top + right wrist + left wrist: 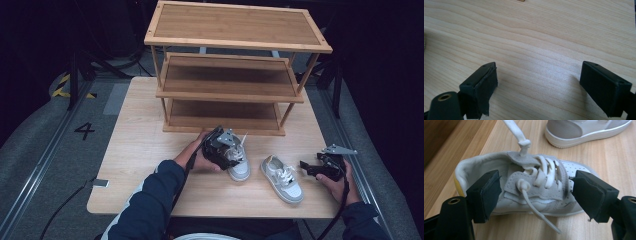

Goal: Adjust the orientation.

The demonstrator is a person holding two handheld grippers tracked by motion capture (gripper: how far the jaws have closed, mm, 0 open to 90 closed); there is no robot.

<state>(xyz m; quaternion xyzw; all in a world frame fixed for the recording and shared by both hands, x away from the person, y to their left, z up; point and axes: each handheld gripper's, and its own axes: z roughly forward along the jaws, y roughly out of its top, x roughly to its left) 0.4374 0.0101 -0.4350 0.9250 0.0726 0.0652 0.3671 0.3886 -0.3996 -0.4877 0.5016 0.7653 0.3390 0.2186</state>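
Note:
Two small grey-and-white sneakers lie on the table. The left sneaker (240,169) (534,187) rests on its sole, with loose white laces. My left gripper (230,152) (536,192) is open, its jaws straddling this sneaker, one by the heel collar and one by the toe. I cannot tell whether the pads touch it. The right sneaker (283,179) (584,130) lies apart, toe towards the front edge. My right gripper (307,167) (539,85) is open just right of that sneaker, with bare table between its jaws.
A bamboo rack with three shelves (230,80) stands at the back of the light wooden table (140,145). Its lowest shelf (225,117) sits just behind the left sneaker. Dark floor with rails surrounds the table.

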